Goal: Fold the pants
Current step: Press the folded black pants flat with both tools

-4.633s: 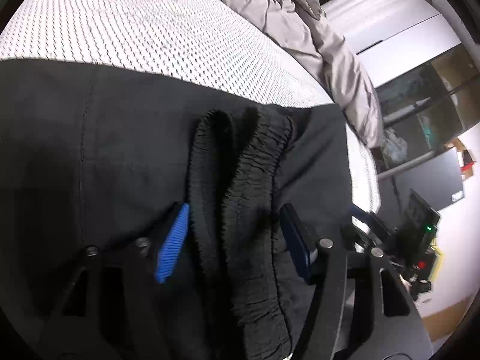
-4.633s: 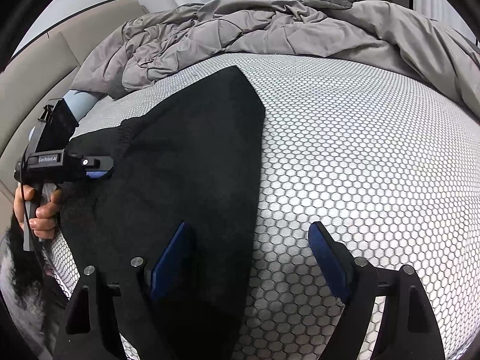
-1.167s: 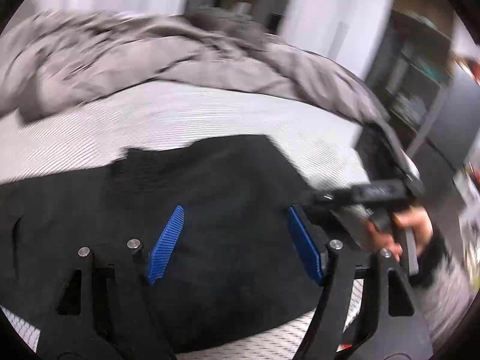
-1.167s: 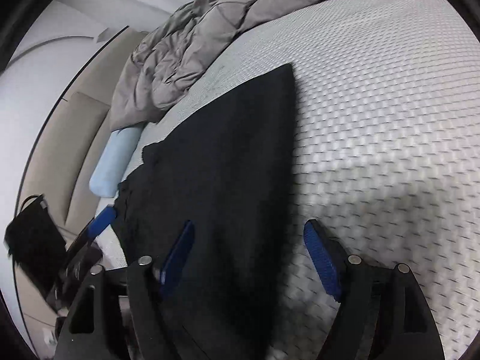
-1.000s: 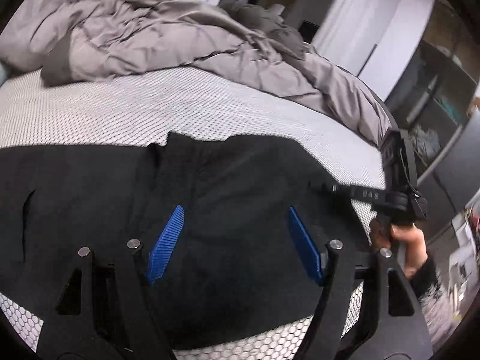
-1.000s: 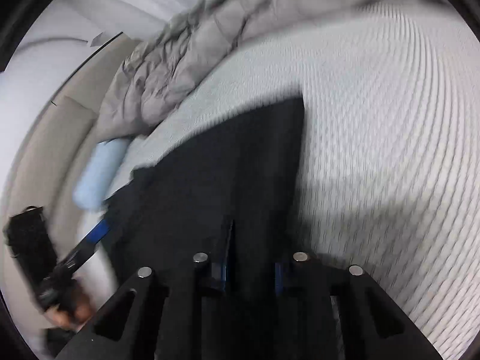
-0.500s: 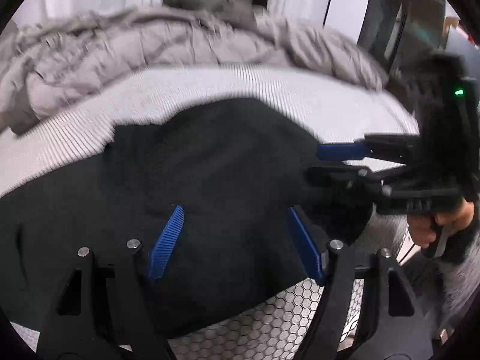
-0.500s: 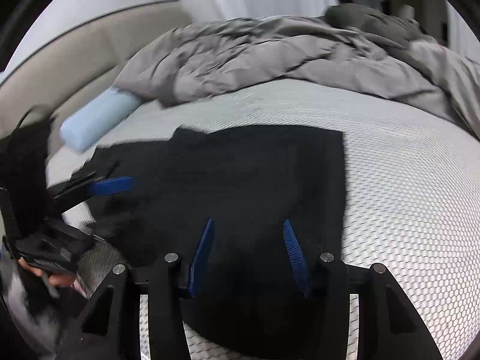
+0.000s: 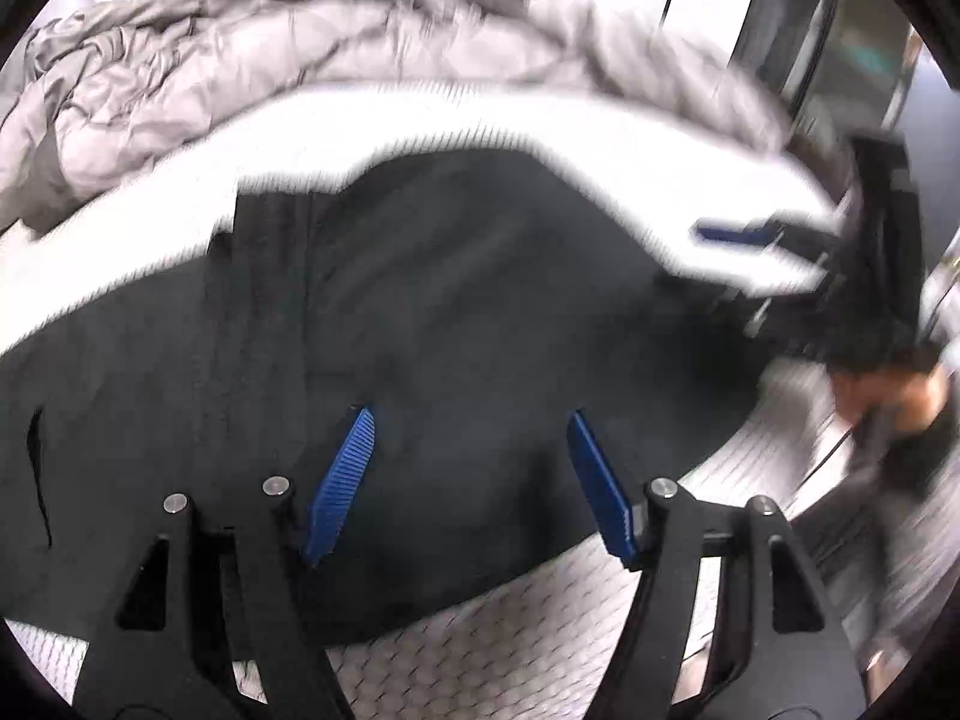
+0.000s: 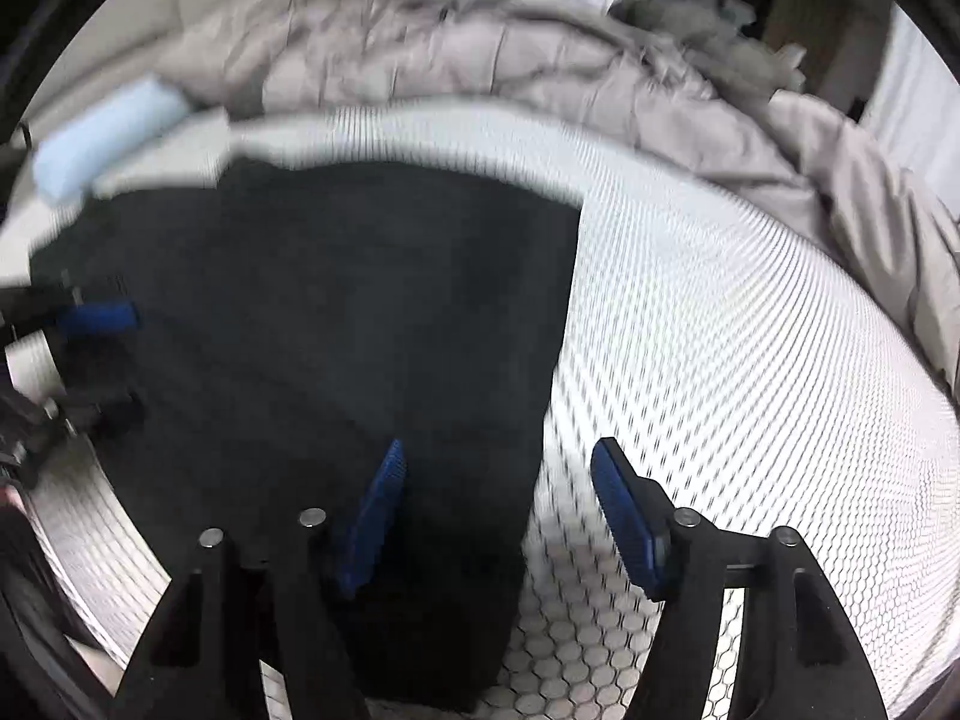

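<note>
Fingers [image 10: 624, 510] of right gripper [image 10: 498, 510] opening over black pants [image 10: 360, 312]; writing unreadable

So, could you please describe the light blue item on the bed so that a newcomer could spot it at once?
Start at the bed with its white honeycomb-patterned cover and go to its far edge, where the crumpled grey duvet is heaped. Left of the duvet, beyond the black pants, lies a pale blue roll-shaped cushion, the only light blue thing there.

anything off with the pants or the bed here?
Nothing damaged or spilled. The black pants lie folded and mostly flat on the white mattress, with a stepped far edge at their left. The grey duvet is bunched up at the far side, clear of them. Both views are motion-blurred, so small wrinkles can't be judged.
</note>
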`<state>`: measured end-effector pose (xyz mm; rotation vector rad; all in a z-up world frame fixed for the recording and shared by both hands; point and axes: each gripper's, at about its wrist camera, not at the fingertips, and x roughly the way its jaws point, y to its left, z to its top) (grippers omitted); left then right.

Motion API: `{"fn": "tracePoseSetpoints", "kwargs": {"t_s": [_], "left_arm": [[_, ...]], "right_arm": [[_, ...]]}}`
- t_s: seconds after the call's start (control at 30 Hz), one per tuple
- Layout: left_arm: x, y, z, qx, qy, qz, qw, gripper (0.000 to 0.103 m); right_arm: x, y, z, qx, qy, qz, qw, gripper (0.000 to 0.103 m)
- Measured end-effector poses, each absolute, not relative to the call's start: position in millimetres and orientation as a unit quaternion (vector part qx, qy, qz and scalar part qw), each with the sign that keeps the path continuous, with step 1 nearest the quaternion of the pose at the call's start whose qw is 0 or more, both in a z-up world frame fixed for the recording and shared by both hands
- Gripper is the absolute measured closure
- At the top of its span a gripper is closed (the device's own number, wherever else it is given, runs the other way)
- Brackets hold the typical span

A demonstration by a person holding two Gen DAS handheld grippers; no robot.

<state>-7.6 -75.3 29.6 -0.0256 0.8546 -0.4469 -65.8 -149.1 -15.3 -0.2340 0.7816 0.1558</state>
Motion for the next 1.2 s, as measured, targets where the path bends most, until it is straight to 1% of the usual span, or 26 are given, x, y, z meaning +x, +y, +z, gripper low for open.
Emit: {"fn": "tracePoseSetpoints", "kwargs": {"t_s": [0.03,0.07,0.1,0.17,0.2,0.27,0.3,0.37,0.43,0.47,0.57,0.6,0.67,0.7,0.73,0.83,0.87,0.9,0.93,0.97,1.07,1.13,1.17,1.2], "left_arm": [[-0.6,-74.7,37.5,-0.024,0.395,-0.220,0.892,0.037],[9.1,-74.9,39.8,-0.033,0.391,-0.217,0.894,0.034],[19.0,-75.2,39.1,-0.043,0.396,-0.216,0.891,0.034],[46.0,-75.2,22.8,-0.077,0.434,-0.211,0.872,0.034],[54.5,-75.4,13.8,-0.083,0.450,-0.207,0.865,0.034],[63.1,-76.8,-5.2,-0.058,0.464,-0.191,0.863,0.036],[61.4,-78.2,-9.2,-0.037,0.459,-0.195,0.866,0.036],[54.4,-77.8,-6.7,-0.010,0.449,-0.195,0.872,0.036],[47.3,-74.1,-6.3,0.011,0.446,-0.186,0.875,0.036],[43.6,-72.1,-6.6,0.014,0.444,-0.186,0.877,0.036],[36.4,-71.2,3.5,0.025,0.429,-0.165,0.888,0.036],[31.2,-68.2,14.3,0.018,0.412,-0.154,0.898,0.036],[26.0,-62.5,36.5,-0.006,0.371,-0.166,0.913,0.035],[29.3,-61.3,44.0,-0.014,0.360,-0.168,0.918,0.034],[38.3,-60.9,47.9,-0.025,0.355,-0.162,0.920,0.034],[72.2,-65.0,36.3,-0.041,0.380,-0.152,0.912,0.034],[86.9,-67.5,22.5,-0.038,0.410,-0.147,0.899,0.035],[98.6,-70.0,10.7,-0.031,0.436,-0.141,0.888,0.039],[105.3,-70.1,-0.5,-0.020,0.453,-0.130,0.882,0.040],[108.9,-68.9,-7.8,-0.009,0.454,-0.125,0.882,0.041],[105.5,-63.2,-7.5,-0.007,0.447,-0.131,0.885,0.041],[99.7,-56.4,-6.5,-0.022,0.447,-0.128,0.885,0.042],[96.9,-55.0,-4.5,-0.020,0.447,-0.116,0.887,0.042],[92.3,-54.4,0.0,-0.013,0.444,-0.101,0.890,0.042]], "right_arm": [[-67.5,-145.9,-9.1,-0.105,0.365,0.086,0.921,0.037],[-65.7,-140.0,-4.4,-0.087,0.357,0.107,0.924,0.037],[-59.6,-134.8,-2.9,-0.067,0.363,0.126,0.921,0.037],[-43.2,-118.8,-9.3,-0.034,0.382,0.151,0.911,0.037],[-34.8,-113.3,-15.3,-0.037,0.393,0.150,0.906,0.037],[-9.4,-99.2,-39.0,-0.086,0.425,0.114,0.894,0.037],[-6.5,-91.4,-52.0,-0.134,0.427,0.098,0.889,0.037],[-11.1,-89.3,-49.3,-0.167,0.412,0.092,0.891,0.036],[-17.4,-104.2,-43.6,-0.191,0.400,0.038,0.896,0.032],[-19.3,-113.1,-45.7,-0.208,0.397,0.005,0.894,0.028],[-26.6,-134.4,-43.4,-0.162,0.401,0.028,0.901,0.028],[-29.6,-139.6,-38.2,-0.144,0.405,0.029,0.902,0.031],[-41.6,-141.7,-18.1,-0.112,0.375,0.034,0.920,0.031],[-46.6,-139.6,-5.9,-0.086,0.355,0.054,0.929,0.031],[-44.8,-136.6,-2.1,-0.071,0.353,0.070,0.930,0.031],[-22.0,-114.5,-6.3,-0.055,0.382,0.114,0.915,0.031],[-11.0,-102.5,-17.4,-0.070,0.400,0.111,0.907,0.037],[0.1,-91.9,-30.2,-0.086,0.424,0.111,0.895,0.040],[4.7,-82.9,-46.3,-0.114,0.444,0.109,0.882,0.040],[-0.7,-74.9,-53.6,-0.149,0.429,0.103,0.885,0.040],[-11.4,-86.4,-47.3,-0.159,0.422,0.078,0.889,0.039],[-11.1,-104.6,-47.6,-0.171,0.414,0.037,0.893,0.036],[-12.2,-118.5,-47.2,-0.162,0.414,0.021,0.895,0.031],[-12.9,-133.5,-46.4,-0.142,0.417,0.020,0.898,0.031]]}}
